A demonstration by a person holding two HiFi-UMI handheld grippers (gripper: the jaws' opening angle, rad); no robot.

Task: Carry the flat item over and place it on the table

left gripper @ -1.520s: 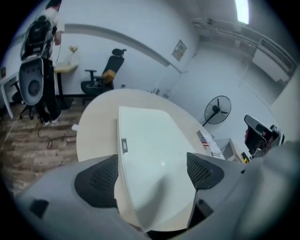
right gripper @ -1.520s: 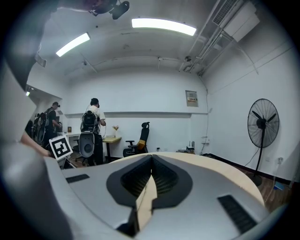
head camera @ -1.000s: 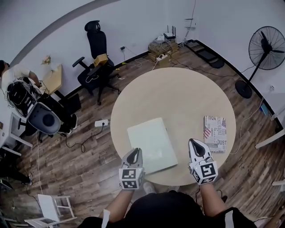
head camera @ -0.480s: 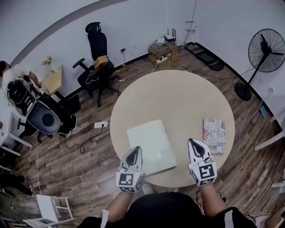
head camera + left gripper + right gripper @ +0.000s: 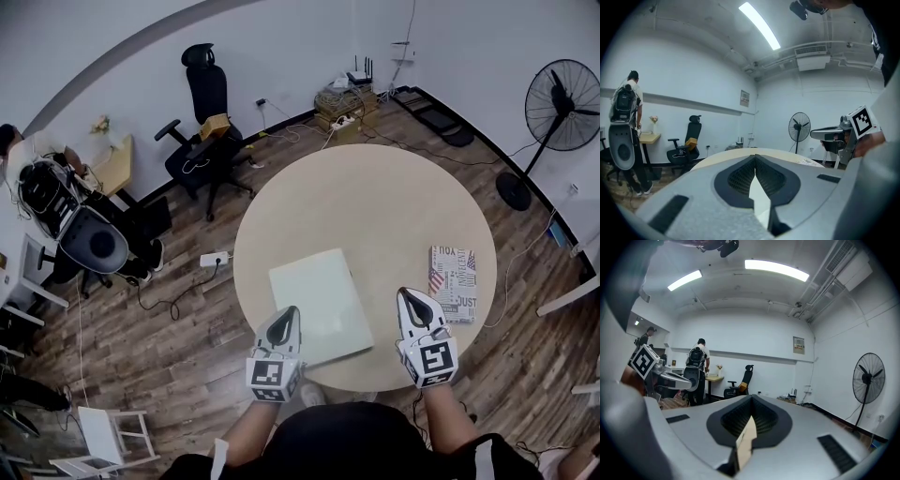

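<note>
2 grippers are held at the near rim of the round table (image 5: 375,197). The left gripper (image 5: 287,315) is seen with jaws pressed together on nothing, over the near-left edge of the flat item (image 5: 319,295). The right gripper (image 5: 407,298) is likewise closed and empty, over bare tabletop to the item's right. The pale item is laid flat on the table, so placing is judged done, and only a clean withdrawal is called for. Its whole outline is given by the head view alone, while the ceiling lights (image 5: 776,269) are shown only by the gripper views.
</note>
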